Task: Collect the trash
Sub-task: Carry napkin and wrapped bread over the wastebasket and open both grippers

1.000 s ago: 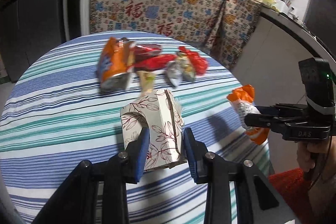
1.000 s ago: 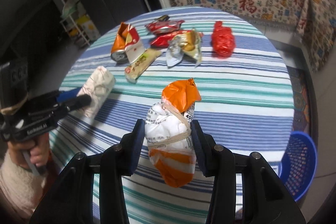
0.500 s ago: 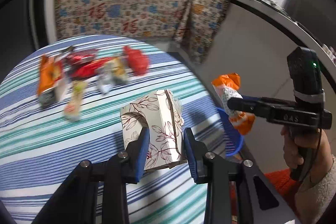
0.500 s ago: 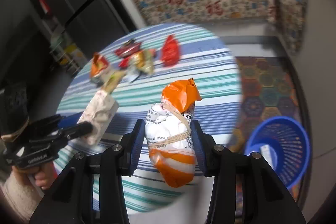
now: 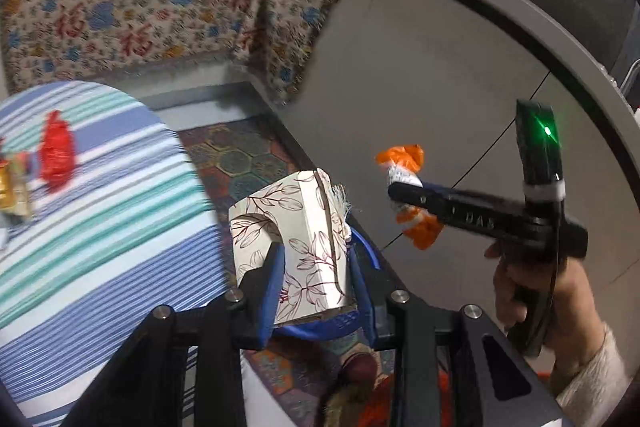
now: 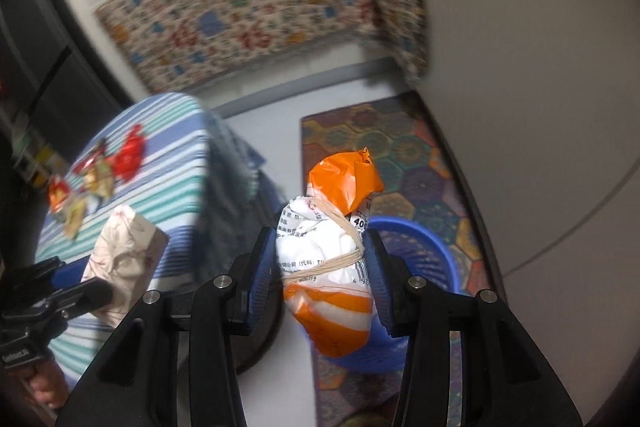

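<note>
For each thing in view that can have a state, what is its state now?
Left hand-held gripper: shut on the floral paper box.
Right hand-held gripper: shut on the orange-and-white bag bundle, tied with string.
Blue basket: upright on the floor, open top, below the bundle.
Red bag: lying on the striped table.

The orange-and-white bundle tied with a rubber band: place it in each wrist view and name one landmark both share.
Left wrist view: the orange-and-white bundle sits right of centre, clamped in the right tongs, in front of the grey wall.
Right wrist view: the bundle is at lower centre, between the blue pads, above the blue basket.
Shared landmark: the striped table at left in both.
</note>
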Motion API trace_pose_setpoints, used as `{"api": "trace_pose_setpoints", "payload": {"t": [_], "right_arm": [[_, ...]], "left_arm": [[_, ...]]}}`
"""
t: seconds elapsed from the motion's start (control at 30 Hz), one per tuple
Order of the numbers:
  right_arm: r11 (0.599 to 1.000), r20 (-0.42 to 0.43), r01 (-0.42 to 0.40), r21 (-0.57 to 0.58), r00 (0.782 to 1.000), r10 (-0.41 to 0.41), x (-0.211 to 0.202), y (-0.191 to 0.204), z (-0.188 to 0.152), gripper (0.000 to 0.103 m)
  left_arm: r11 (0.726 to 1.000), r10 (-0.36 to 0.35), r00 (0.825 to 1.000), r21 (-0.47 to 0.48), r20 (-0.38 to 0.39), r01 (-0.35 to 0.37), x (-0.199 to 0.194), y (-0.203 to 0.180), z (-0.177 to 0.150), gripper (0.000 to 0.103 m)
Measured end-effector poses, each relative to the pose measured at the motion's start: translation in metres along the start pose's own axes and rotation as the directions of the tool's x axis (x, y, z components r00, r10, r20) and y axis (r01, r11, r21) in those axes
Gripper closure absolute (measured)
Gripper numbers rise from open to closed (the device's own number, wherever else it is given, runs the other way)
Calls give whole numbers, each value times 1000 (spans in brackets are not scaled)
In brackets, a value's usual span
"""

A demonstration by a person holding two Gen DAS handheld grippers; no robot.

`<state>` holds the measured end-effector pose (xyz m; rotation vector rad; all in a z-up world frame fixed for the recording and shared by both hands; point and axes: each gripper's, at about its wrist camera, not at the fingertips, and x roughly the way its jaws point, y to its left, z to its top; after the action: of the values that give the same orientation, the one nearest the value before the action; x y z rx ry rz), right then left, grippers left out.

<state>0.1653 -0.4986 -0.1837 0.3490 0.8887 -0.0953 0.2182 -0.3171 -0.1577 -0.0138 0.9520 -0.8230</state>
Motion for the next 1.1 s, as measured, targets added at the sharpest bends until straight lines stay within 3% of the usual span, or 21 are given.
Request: {"api": "trace_pose_setpoints", "payload": {"t": [0.3, 0.73, 0.83, 0.9, 0.93, 1.1], "right_arm": [[996, -55, 15, 83, 998, -10, 21, -49, -7, 57], [976, -54, -34, 213, 997, 46, 26, -78, -8, 57], [972, -47, -35, 231, 998, 47, 26, -82, -8, 54], [969, -42, -40, 245, 998, 52, 28, -85, -7, 34], [965, -38, -47, 259, 998, 59, 28, -87, -8, 32], [962, -23, -35, 270, 999, 43, 22, -90, -6, 31]], "left_arm": [[1000, -1, 997, 12, -80, 2, 86, -25, 0, 69], [1000, -7, 994, 12, -113, 9, 136, -34, -4, 68], [1000, -10, 993, 13, -119, 11, 146, -32, -4, 63], [1000, -26, 992, 2, -127, 27, 155, -30, -4, 50], [1000, -25, 991, -8, -129, 25, 159, -29, -4, 38], [999, -15, 993, -34, -114, 11, 155, -25, -3, 37]]}}
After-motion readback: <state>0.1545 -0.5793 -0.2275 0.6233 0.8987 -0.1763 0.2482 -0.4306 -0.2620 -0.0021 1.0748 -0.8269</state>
